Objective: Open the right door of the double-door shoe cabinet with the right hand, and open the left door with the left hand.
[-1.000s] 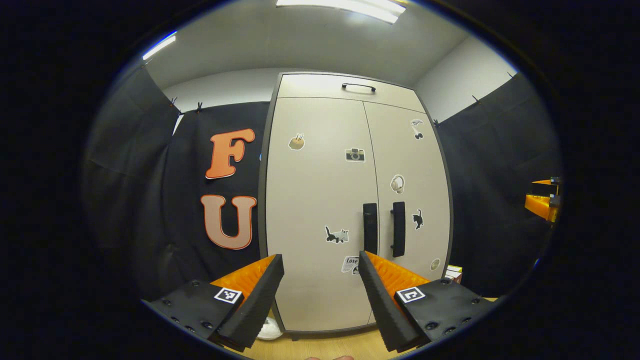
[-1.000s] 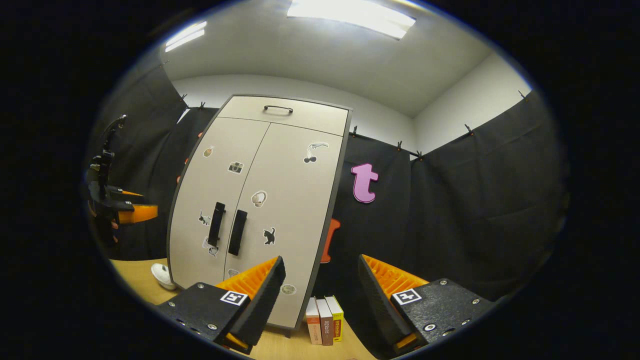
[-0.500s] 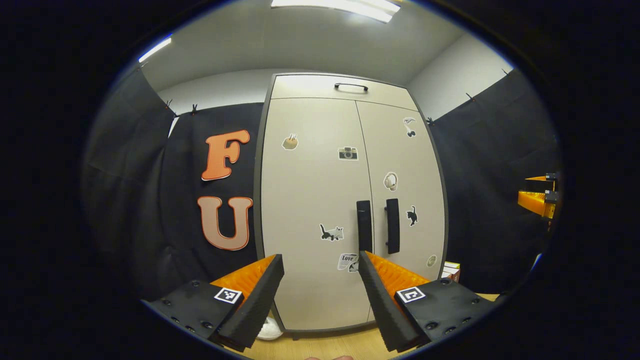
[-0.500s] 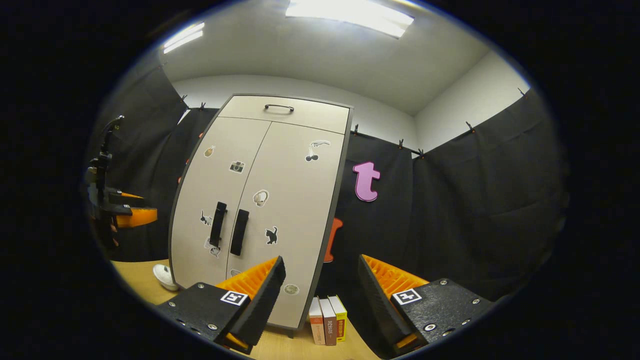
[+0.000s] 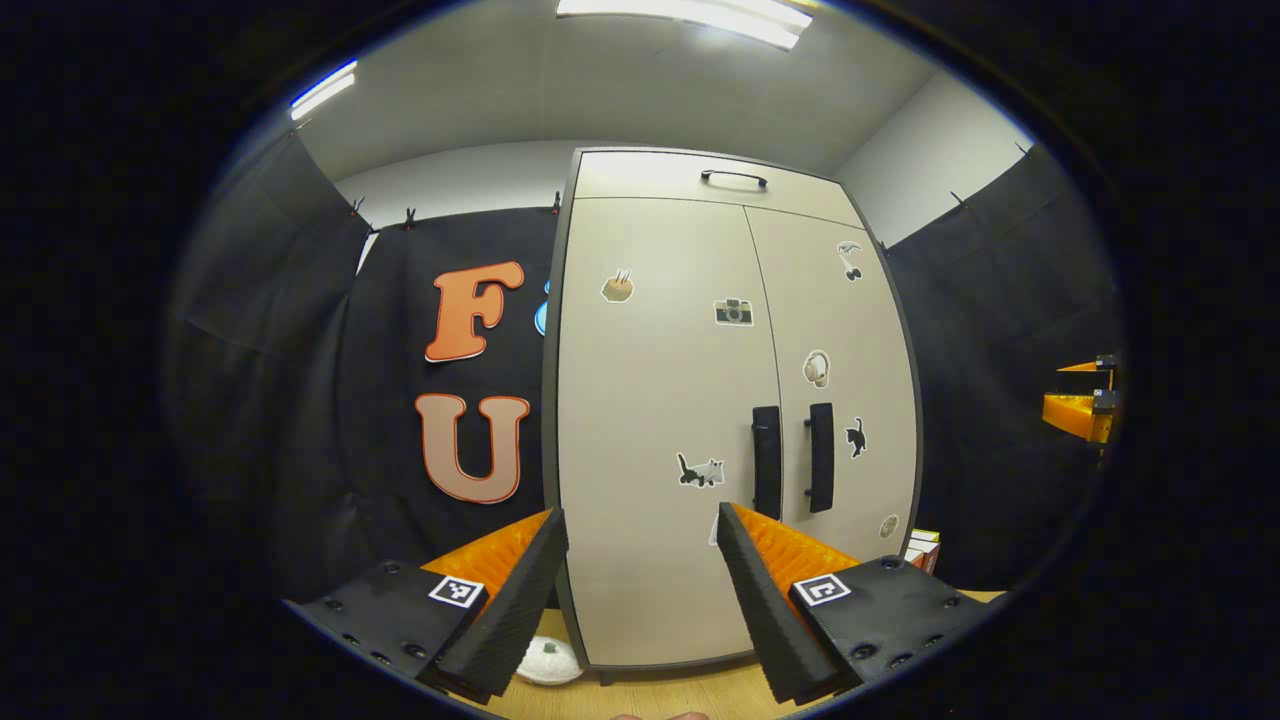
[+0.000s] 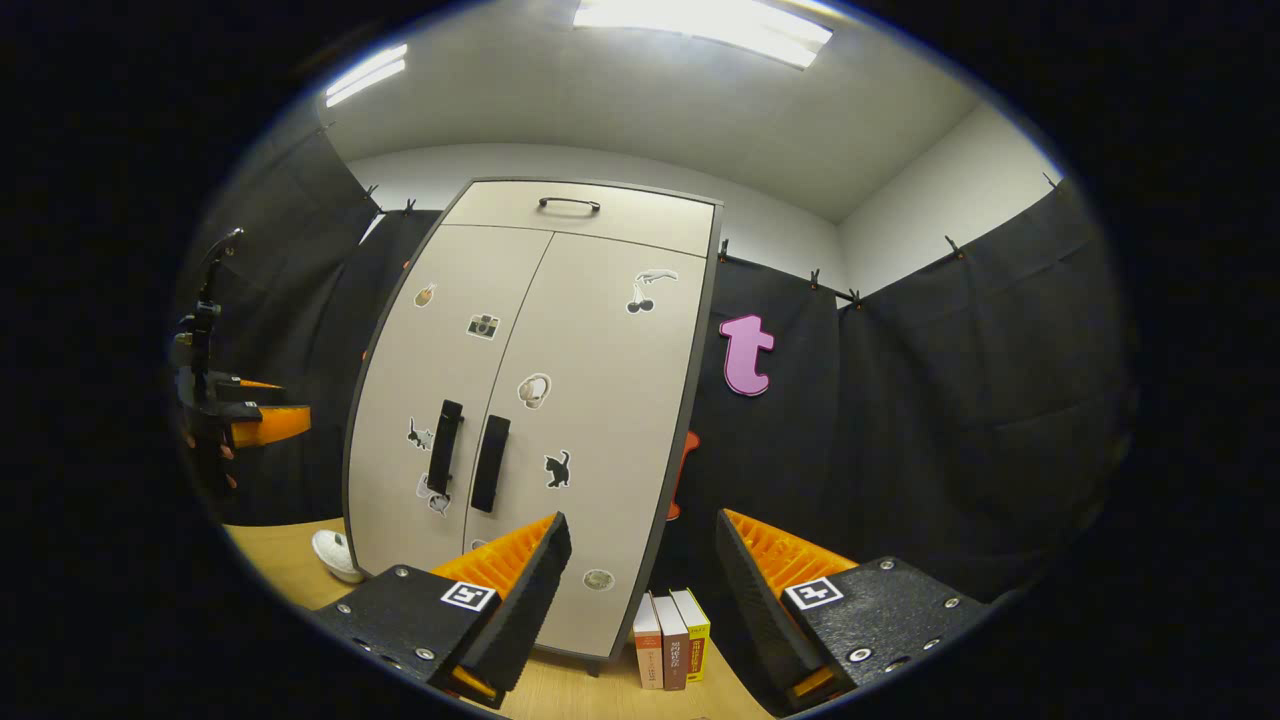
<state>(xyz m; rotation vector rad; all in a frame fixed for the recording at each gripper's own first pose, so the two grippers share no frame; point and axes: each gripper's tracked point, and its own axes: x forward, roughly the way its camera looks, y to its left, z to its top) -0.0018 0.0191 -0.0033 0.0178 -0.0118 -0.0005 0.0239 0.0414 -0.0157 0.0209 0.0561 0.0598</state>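
1. While both doors of the shoe cabinet [image 5: 735, 420] stand shut, the left gripper [image 5: 640, 590] hangs before it, fingers spread wide and empty
2. Right gripper [image 6: 640, 590], likewise spread and empty, faces the cabinet's right edge, books [image 6: 672, 652] standing just beside its base

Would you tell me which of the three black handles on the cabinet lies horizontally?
The top handle on the drawer panel; the left door handle and right door handle stand upright side by side.

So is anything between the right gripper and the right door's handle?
Nothing visible. The right gripper is open, off to the cabinet's right, with bare air toward the right handle. The books stand low beside the cabinet.
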